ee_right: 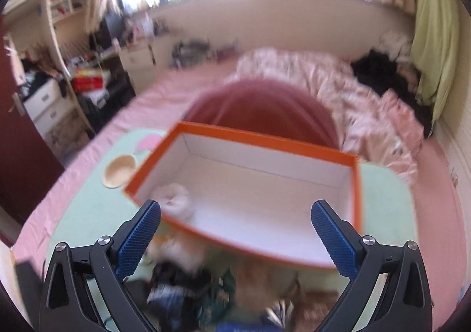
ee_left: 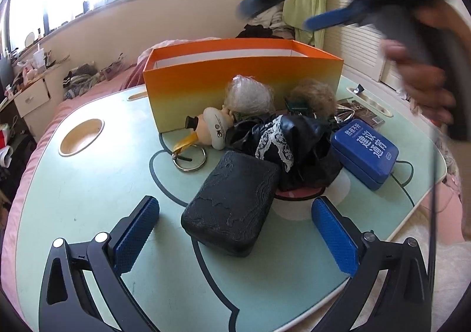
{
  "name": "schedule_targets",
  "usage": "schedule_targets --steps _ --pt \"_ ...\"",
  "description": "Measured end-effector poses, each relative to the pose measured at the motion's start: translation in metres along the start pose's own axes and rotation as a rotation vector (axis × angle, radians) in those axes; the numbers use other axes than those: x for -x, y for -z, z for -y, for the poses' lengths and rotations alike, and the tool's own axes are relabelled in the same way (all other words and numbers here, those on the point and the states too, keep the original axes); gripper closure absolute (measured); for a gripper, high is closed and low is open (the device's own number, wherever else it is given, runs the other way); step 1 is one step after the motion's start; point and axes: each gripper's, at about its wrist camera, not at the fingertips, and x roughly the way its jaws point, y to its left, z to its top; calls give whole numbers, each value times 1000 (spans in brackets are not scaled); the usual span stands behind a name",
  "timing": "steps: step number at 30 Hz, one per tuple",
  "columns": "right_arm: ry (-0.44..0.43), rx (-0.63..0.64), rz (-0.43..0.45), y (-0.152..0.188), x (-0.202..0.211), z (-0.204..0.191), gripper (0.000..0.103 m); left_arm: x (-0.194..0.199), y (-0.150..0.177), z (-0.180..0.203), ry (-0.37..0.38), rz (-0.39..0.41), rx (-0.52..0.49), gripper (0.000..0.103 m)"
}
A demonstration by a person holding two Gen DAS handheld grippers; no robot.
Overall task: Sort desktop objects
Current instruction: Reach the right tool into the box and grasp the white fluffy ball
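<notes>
Across a bed [ee_right: 164, 90] covered in pink sheets, a pale green desk [ee_left: 88, 184] is sitting under a bright window, with cluttered drawers and shelves lining the far wall. An orange box [ee_left: 235, 81] is standing open at the back of the desk; from above, its white inside is showing a small pale fluffy thing [ee_right: 173, 199] lying in the near left corner. Just in front of the box, a heap is crowding together: two dolls' heads of hair, a figure in black glossy cloth with white lace [ee_left: 282, 140], a key ring [ee_left: 191, 158], a blue tin [ee_left: 365, 149] to the right and a black textured case [ee_left: 232, 202] nearest.

The left hand-held gripper [ee_left: 235, 231] is hanging low over the desk with its jaws spread wide on either side of the black case, the pads not touching it. The right hand-held gripper [ee_right: 235, 234], gripped by a hand [ee_left: 424, 78], is hovering above the box's near wall, jaws wide apart and holding nothing.
</notes>
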Motion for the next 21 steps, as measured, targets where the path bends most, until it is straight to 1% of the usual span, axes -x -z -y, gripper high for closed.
schedule_targets --steps 2,4,9,18,20,21 --pt "13 -22 -87 -3 -29 4 6 -1 -1 -3 4 6 -1 0" --pt "13 -58 -153 1 -50 10 8 -1 -1 -3 8 9 -3 0" --pt "-28 -139 -165 8 -62 26 8 0 0 -2 10 12 -5 0" --pt "-20 -126 -172 8 -61 26 8 0 0 -2 14 13 -7 0" --pt "-52 -125 -187 2 -61 23 8 0 0 -2 14 13 -7 0" --pt "-93 -139 -198 -2 -62 23 8 0 0 -2 13 13 -7 0"
